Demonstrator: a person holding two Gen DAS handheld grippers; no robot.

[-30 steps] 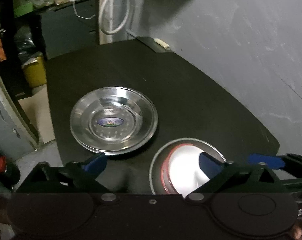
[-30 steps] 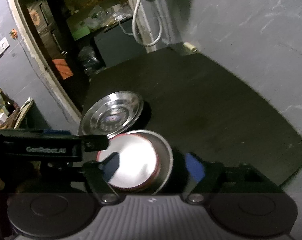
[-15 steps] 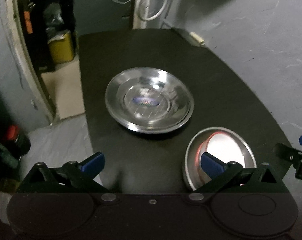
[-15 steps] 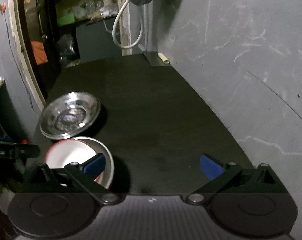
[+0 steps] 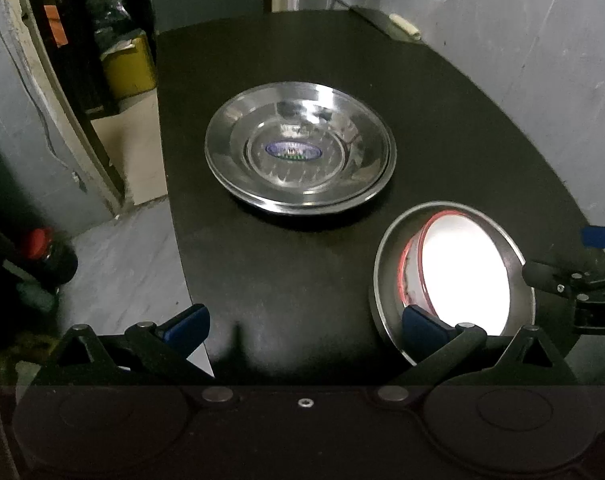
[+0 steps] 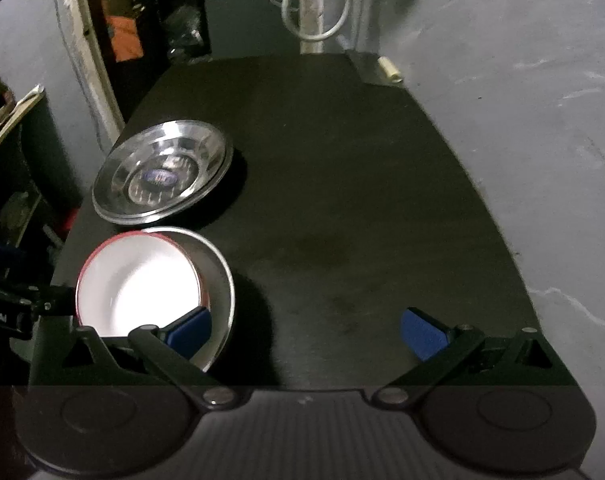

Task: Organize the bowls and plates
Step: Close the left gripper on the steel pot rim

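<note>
Black table [image 5: 442,92], steel plates [image 5: 300,160] stacked, steel bowl [image 5: 386,280] alongside

Not much to read here tbh. The black gripper body at the left edge of the right wrist view [image 6: 0,316] shows "bot.AI", cut off. The other black gripper in the left wrist view [image 5: 598,312] shows "DA". The blue oval sticker in the shiny steel plate [image 5: 293,149] is unreadable.

Probably a home storeroom: bare grey plaster walls [image 6: 522,80], cluttered dim shelves [image 6: 150,8], steel plate [image 5: 300,154] on black table [image 5: 442,128].
</note>
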